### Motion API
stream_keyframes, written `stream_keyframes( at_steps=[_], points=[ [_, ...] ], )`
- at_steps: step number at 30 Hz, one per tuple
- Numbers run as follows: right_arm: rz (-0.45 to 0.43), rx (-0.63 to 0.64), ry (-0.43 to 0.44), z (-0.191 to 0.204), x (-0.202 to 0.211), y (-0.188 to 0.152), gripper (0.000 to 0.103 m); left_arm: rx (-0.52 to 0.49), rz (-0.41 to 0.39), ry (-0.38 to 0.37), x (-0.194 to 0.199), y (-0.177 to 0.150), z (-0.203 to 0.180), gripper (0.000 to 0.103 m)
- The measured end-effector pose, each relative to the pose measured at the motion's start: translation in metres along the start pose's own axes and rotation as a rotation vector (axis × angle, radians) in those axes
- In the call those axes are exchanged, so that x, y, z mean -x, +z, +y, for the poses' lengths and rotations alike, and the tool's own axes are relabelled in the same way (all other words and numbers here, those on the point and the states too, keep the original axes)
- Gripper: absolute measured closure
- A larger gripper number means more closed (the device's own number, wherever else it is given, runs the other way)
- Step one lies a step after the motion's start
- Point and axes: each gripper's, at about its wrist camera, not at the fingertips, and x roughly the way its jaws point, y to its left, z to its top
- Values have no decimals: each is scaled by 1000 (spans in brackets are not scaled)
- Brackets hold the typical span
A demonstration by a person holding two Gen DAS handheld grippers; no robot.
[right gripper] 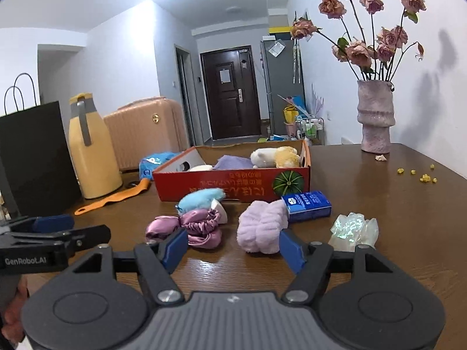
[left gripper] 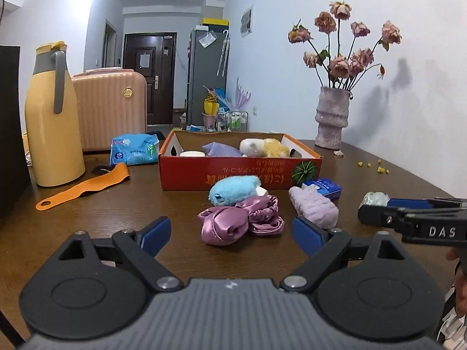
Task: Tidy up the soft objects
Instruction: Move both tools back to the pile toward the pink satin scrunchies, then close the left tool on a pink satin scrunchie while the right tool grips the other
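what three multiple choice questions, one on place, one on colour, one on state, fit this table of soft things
1. Where does the fluffy light blue plush toy lie?
A. inside the box
B. on the table in front of the red cardboard box
C. beside the vase

2. What colour is the shiny satin scrunchie bundle?
A. green
B. pink-purple
C. white

3. How do the jaws of the right gripper stand?
A. clamped on the blue carton
B. shut with nothing in them
C. open, holding nothing

Answers:
1 B: it rests on the brown wooden table against the box's front wall.
2 B: its glossy folds show mauve pink in both views.
3 C: the blue pads stand apart, with the fluffy lilac cloth lying beyond them, ungripped.
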Motion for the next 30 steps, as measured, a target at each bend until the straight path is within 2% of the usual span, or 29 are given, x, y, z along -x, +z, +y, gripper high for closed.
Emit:
stream_keyframes(
  at_steps=[6,13,17,19,20,26,28,30],
  points=[
    [39,-19,25,-3,-24,-1,35,-6,42,0,-28,1,5,11],
    [47,-37,40,-6,-48,6,35,-13,99,-28,-62,2,4,11],
    [41,-40,79,-8,-64,11,36,-50,113,-29,-80,3,0,11],
    [51,-48,100,-9,-74,16,42,-80,77,-38,-88,8,-4,12],
    [49,-43,111,-10,-80,20,48,-87,75,-30,-94,11,-5,12],
    [59,-40,58,-25,-111,40,49,-110,105,-103,-134,22,2,12],
    [61,-38,28,-32,-115,40,49,-121,133,-118,-148,21,3,13],
    [70,-59,38,-40,-117,37,49,-122,151,-136,-156,20,4,13]
  ],
)
